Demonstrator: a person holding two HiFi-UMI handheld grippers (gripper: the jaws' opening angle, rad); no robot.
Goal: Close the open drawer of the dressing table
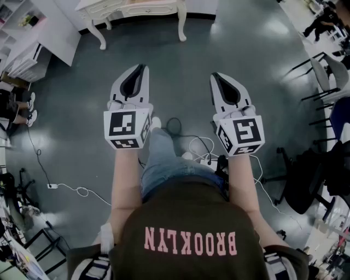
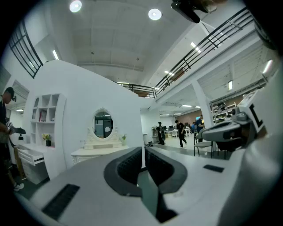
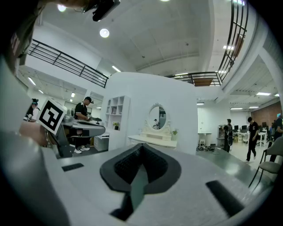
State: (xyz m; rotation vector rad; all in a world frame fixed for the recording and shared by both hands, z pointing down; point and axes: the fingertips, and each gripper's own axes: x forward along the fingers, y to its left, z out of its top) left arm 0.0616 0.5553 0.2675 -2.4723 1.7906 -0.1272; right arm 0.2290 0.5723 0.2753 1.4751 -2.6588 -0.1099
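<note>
The approach is judged to be in hand: the dressing table (image 1: 117,6) is seen well ahead at the floor's far edge (its open drawer cannot be made out). The left gripper (image 1: 143,68) and right gripper (image 1: 214,75) are held with jaws together, nothing gripped. Next, the table must be reached and the drawer front found.

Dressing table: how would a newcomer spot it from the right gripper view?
Find the curved white wall straight ahead. The dressing table stands against its foot, right of the open shelf unit. Only it carries an ornate oval mirror.
</note>
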